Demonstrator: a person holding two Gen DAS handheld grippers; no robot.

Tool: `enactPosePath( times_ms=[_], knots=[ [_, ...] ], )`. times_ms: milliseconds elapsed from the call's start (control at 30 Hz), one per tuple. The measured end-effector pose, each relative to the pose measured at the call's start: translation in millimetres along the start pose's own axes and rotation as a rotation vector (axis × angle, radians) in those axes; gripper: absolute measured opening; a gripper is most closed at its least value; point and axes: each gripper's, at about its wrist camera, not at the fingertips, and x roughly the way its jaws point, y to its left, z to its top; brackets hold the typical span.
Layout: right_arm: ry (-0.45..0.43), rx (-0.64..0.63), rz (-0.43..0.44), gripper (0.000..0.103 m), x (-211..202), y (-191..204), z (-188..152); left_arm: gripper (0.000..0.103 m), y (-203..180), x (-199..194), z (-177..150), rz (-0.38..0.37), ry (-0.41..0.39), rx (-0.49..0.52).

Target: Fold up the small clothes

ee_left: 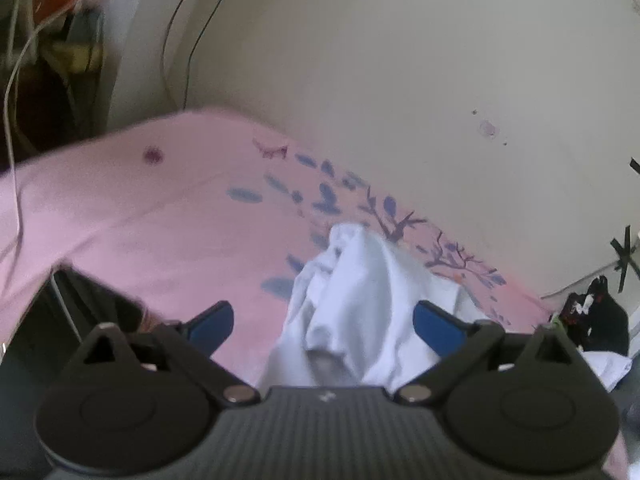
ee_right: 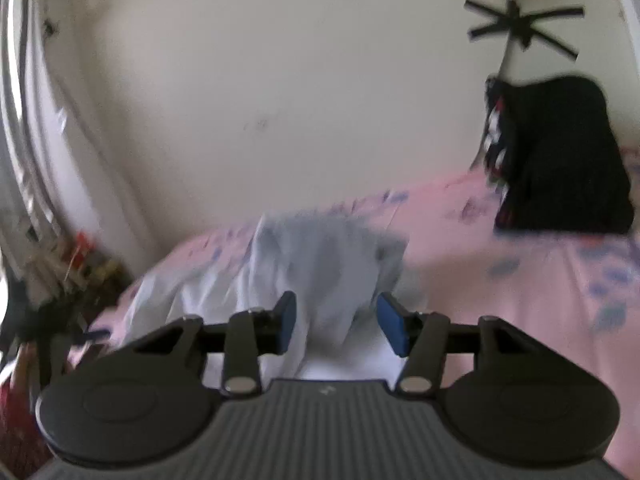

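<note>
One white garment point(ee_left: 352, 304), one black garment point(ee_right: 560, 156)

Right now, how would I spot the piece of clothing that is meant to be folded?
Find the pink bedsheet with blue tree and leaf prints, spread along the cream wall. On it lies a crumpled pale white garment, bunched into a peak. The dark bundle farther along the sheet is black; this one is the only light cloth.

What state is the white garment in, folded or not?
Not folded: the white garment lies bunched in loose ridges on the pink sheet; both open grippers straddle it.
</note>
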Motion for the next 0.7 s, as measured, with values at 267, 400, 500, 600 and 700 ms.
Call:
enactPosePath(
  times_ms=[267, 400, 500, 600, 700],
  knots=[
    [0.000, 0.063, 0.077, 0.058, 48, 24, 31, 0.073, -22, 27, 18, -0.034, 0.118, 0.103],
    [0.027, 0.040, -0.008, 0.058, 63, 21, 34, 0.066, -18, 33, 22, -0.005, 0.148, 0.116],
    [0.089, 0.034, -0.078, 0.049, 71, 10, 22, 0.059, -15, 34, 24, 0.006, 0.159, 0.116],
    [0.174, 0.037, -0.085, 0.004, 70, -6, 2, 0.052, -13, 34, 24, 0.021, 0.166, 0.132],
    [0.182, 0.078, -0.116, 0.001, 53, -25, -16, 0.030, -10, 37, 22, 0.008, 0.195, 0.133]
  ],
)
